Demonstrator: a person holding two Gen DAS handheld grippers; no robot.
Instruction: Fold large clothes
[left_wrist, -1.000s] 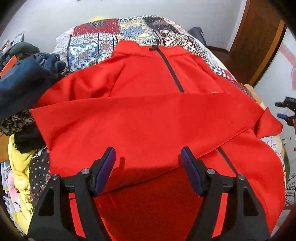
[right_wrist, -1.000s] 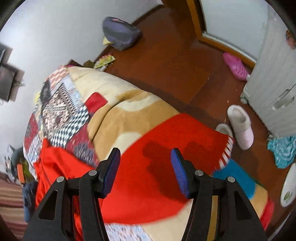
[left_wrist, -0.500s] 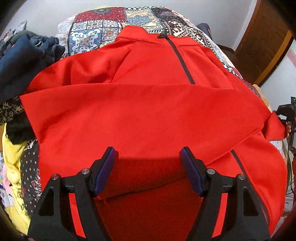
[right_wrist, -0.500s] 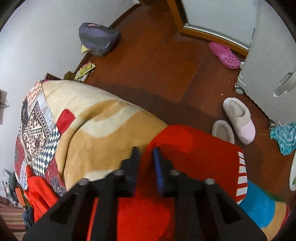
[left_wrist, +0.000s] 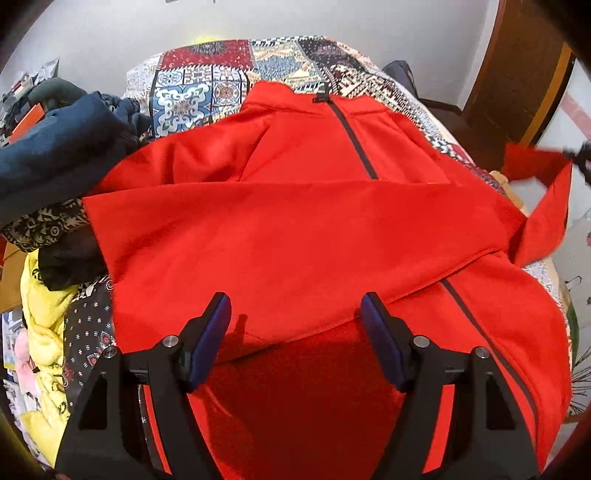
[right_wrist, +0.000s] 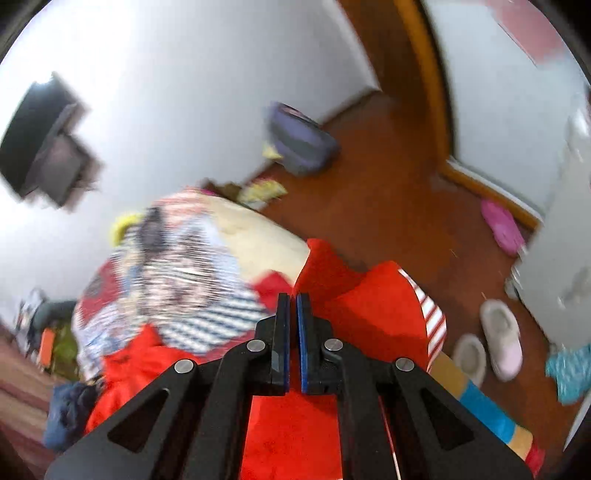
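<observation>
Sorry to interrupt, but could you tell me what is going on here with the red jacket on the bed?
A person is folding a red jacket spread on a patchwork bedspread, one claw in each hand. The right claw is shut on the sleeve, lifted off the bed at the jacket's right side. The left claw hangs open over the hem, gripping nothing. The other sleeve lies folded across the front.

Item: one large red fleece zip-front jacket (left_wrist: 303, 236), spread front-up across the patterned bed before me. Collar lies at 12 o'clock, hem at 6. Dark zipper runs down the middle. One sleeve is folded flat across the chest, from 3 towards 9 o'clock. The other sleeve's end (right_wrist: 325, 266) is lifted at 3 o'clock, pinched in my right claw (right_wrist: 292, 299).
</observation>
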